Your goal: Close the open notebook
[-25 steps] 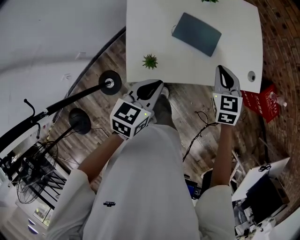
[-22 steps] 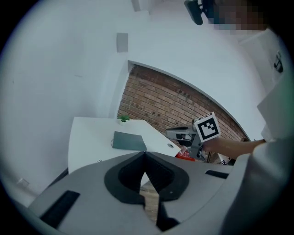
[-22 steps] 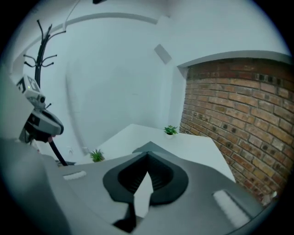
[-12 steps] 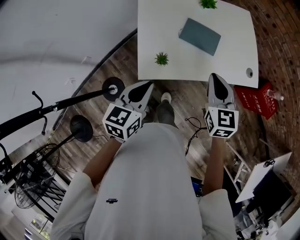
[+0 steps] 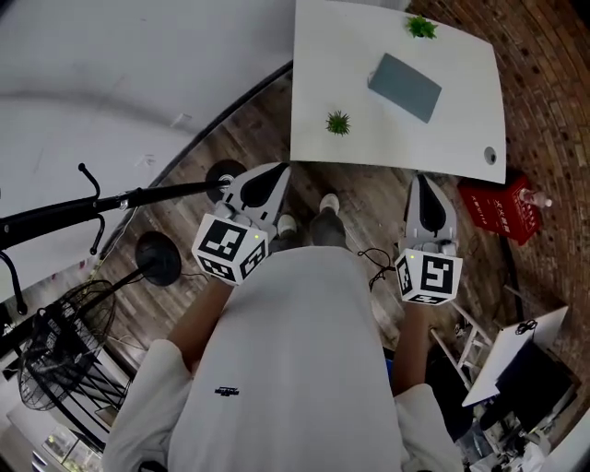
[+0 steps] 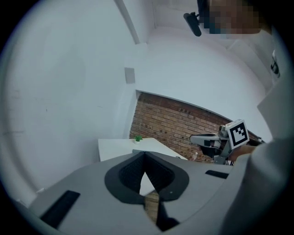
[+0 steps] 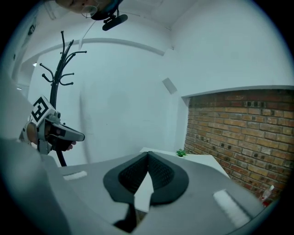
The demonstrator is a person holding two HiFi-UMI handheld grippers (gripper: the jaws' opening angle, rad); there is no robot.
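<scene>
Presumably shows the task complete: notebook (image 5: pixel 404 86) lying shut and flat on the white surface (image 5: pixel 461 120), between a near plant (image 5: pixel 338 123) and a far plant (image 5: pixel 421 27). Left gripper (image 5: pixel 275 171) and right gripper (image 5: pixel 422 182) both closed on nothing, jaws meeting tip to tip in each gripper view. Held over the wooden floor (image 5: pixel 369 186), short of the surface, probably because no further contact needed. Forearms bent close to the body, pointing towards the surface and slightly down.

The notebook (image 5: pixel 405 87) is slate grey, the table (image 5: pixel 341 55) white, the plant (image 5: pixel 338 123) green, the crate (image 5: pixel 501 208) red.
</scene>
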